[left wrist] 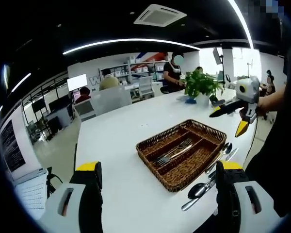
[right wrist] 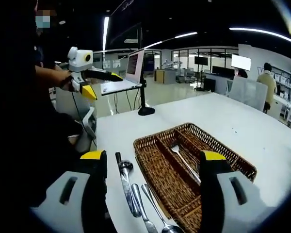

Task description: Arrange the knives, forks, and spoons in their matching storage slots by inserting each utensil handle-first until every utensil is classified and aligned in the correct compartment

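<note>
A brown wicker tray (left wrist: 203, 127) with long compartments sits on the white table (left wrist: 126, 131). Forks (left wrist: 172, 151) lie in its middle compartment. Spoons and a knife (left wrist: 208, 182) lie loose on the table along the tray's side. My left gripper (left wrist: 159, 194) is open and empty, held above the table short of the tray. The right gripper (left wrist: 228, 122) hovers in a hand beyond the tray, jaws spread. In the right gripper view, my right gripper (right wrist: 153, 194) is open over the tray (right wrist: 160, 132), forks (right wrist: 184, 162) and loose cutlery (right wrist: 128, 187); the left gripper (right wrist: 103, 83) floats open at the upper left.
A potted plant (left wrist: 201, 85) stands at the table's far end. A laptop on a stand (right wrist: 128, 73) sits past the other end. Office chairs, desks and people are in the background. The person's dark sleeve (right wrist: 43, 121) fills the left side.
</note>
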Available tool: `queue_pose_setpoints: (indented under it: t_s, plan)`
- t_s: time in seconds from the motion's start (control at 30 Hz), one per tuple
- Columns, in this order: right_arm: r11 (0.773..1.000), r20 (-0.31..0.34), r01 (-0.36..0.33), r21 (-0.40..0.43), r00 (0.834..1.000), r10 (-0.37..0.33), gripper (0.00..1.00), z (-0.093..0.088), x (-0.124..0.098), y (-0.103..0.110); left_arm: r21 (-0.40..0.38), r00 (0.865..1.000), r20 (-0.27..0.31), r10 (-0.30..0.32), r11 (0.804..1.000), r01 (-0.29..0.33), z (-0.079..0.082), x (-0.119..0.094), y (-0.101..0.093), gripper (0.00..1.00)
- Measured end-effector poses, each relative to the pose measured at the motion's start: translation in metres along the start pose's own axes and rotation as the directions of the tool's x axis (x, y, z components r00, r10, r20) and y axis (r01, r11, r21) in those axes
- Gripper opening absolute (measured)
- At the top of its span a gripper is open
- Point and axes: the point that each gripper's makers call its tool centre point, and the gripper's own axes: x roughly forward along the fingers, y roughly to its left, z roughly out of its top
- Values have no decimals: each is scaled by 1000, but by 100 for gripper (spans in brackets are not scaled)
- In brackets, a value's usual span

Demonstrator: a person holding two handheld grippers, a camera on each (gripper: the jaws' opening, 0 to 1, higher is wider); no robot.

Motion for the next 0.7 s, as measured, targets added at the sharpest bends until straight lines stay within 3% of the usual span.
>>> queue_pose_setpoints:
  t_s: [0.37,0.47,0.57,0.7]
  plan:
    - [996,-39,-78,-46,996,76,64,-17,25,24,-15,1000,-5,5,1000,-6,-6,-6,0,99]
    - [993,-69,-101,-60,993,96,61,-29,34,31,-19,1000,-6,6,1000,-6,-7,-6,1,99]
    - [990,-115,-139,-20,984,136,58,-47,41,42,-22,1000,-5,5,1000,-5,-6,-6,1,99]
    - [987,-129,-160,-16,979,156,53,-62,51,49,-25,1000,-6,3,1000,-3,-7,-7,3,99]
